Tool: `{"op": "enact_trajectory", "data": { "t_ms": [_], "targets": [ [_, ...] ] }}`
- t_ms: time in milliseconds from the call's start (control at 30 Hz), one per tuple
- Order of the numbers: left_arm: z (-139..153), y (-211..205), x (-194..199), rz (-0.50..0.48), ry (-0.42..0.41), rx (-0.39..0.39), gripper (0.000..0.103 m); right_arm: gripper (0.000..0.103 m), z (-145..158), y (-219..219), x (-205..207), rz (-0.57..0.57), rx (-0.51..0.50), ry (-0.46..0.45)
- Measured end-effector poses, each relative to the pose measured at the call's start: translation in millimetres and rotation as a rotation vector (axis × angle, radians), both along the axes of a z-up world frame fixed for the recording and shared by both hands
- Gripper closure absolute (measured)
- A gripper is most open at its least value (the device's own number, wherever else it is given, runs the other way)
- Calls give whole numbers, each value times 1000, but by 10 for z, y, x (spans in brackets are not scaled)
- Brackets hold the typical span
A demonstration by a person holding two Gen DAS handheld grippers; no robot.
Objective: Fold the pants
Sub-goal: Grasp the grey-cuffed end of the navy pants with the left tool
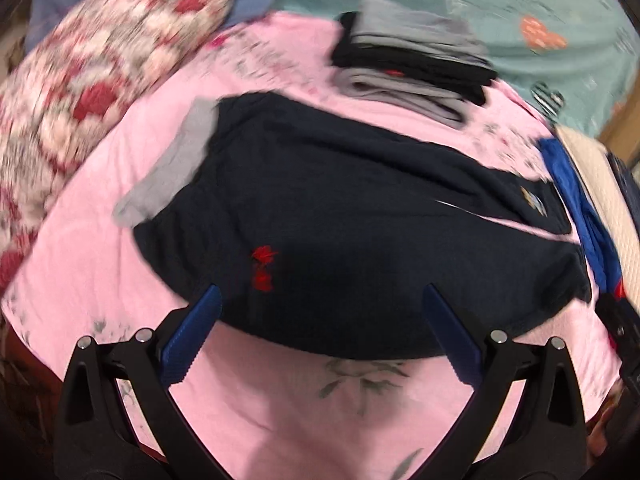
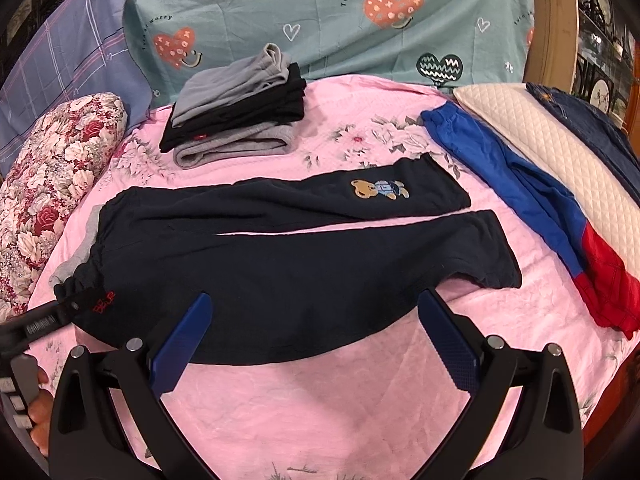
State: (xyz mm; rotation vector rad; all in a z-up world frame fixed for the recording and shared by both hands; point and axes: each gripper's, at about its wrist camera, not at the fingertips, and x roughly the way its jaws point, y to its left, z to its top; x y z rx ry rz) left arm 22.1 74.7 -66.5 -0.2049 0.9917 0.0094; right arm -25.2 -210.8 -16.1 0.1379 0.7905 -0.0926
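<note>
Dark navy pants [image 2: 280, 264] lie flat on the pink bed sheet [image 2: 320, 400], with the waistband to the left and both legs running right. A bear patch [image 2: 380, 190] shows on the far leg, and red lettering [image 2: 103, 302] marks the waistband. My right gripper [image 2: 315, 295] is open, hovering over the near edge of the pants' seat. My left gripper [image 1: 322, 288] is also open over the pants [image 1: 360, 220], close to the red lettering [image 1: 262, 266]. In the right wrist view the left gripper [image 2: 64, 308] sits at the waistband corner, held by a hand [image 2: 38, 400].
A stack of folded grey and black pants [image 2: 236, 112] sits at the back of the bed. Blue and red pants [image 2: 532, 208] lie to the right beside a white quilted pillow [image 2: 560, 148] and denim [image 2: 592, 128]. A floral pillow [image 2: 56, 184] lies to the left.
</note>
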Motion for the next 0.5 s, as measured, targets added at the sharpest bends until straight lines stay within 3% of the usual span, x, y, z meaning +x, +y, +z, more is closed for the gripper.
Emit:
{"op": "enact_trajectory", "data": {
  "t_ms": [200,333,367,433,467,500],
  "targets": [
    [-147,870,109,186,45,-158,2,1,-63,5,29,26,9,14],
    [-357,1073,306,217,107,-265,8,1,-103,-55,72,20,15,34],
    [-451,1094,371,214,135,-301,19,1,-100,-99,76,8,15,35],
    [-594,1122,492,220,178,-327,58,1,-79,-202,62,-17,8,30],
    [-662,1133,544,228,192,-319,92,1,-65,-249,51,-25,5,27],
    [-736,1167,588,228,204,-351,92,1,-48,-307,41,-33,2,23]
  ]
}}
